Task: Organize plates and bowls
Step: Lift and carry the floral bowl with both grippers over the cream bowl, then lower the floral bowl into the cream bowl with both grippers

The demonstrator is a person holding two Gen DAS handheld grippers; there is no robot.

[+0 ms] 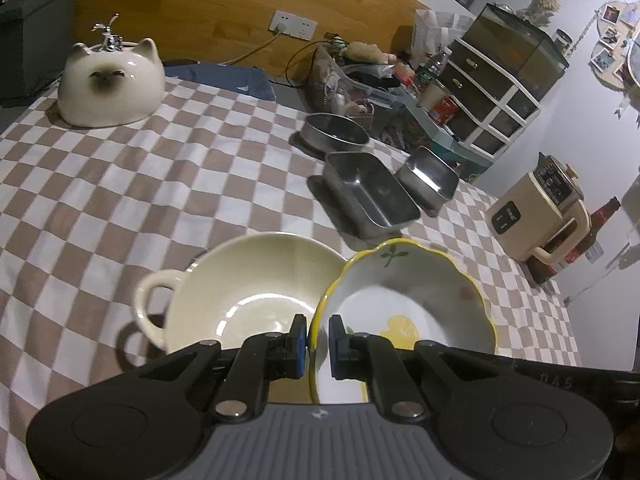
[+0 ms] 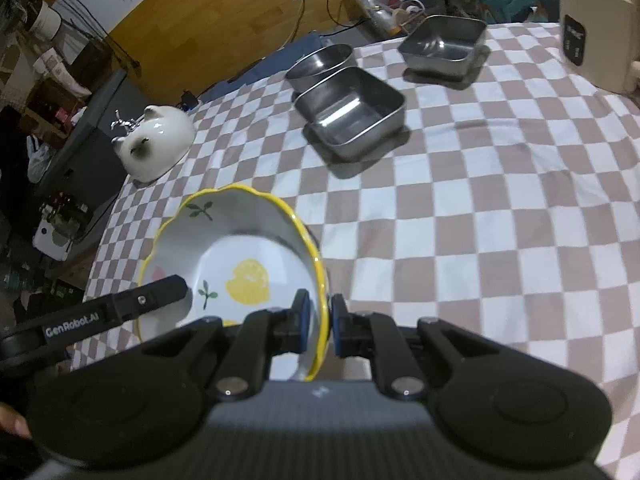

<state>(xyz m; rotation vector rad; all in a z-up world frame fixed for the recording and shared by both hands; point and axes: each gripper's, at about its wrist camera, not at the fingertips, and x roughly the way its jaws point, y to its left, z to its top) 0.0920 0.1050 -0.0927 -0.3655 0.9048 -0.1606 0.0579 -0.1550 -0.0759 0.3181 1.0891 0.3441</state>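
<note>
Jaws of both tools are nearly closed on opposite rims of one yellow-edged bowl (image 1: 404, 312): the left gripper (image 1: 318, 338) pinches its left rim, the right gripper (image 2: 320, 326) its right rim. The bowl hangs tilted above the checked cloth (image 2: 500, 220), just beside a cream handled bowl (image 1: 244, 292). This looks like a carry; nesting it there would need levelling first. Steel tins (image 1: 370, 192) and a cat-shaped dish (image 1: 110, 86) sit farther off; clutter lines the far wall.

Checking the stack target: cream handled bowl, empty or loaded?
Empty. The left wrist view shows the cream handled bowl with a bare glossy interior; nothing sits inside.
</note>
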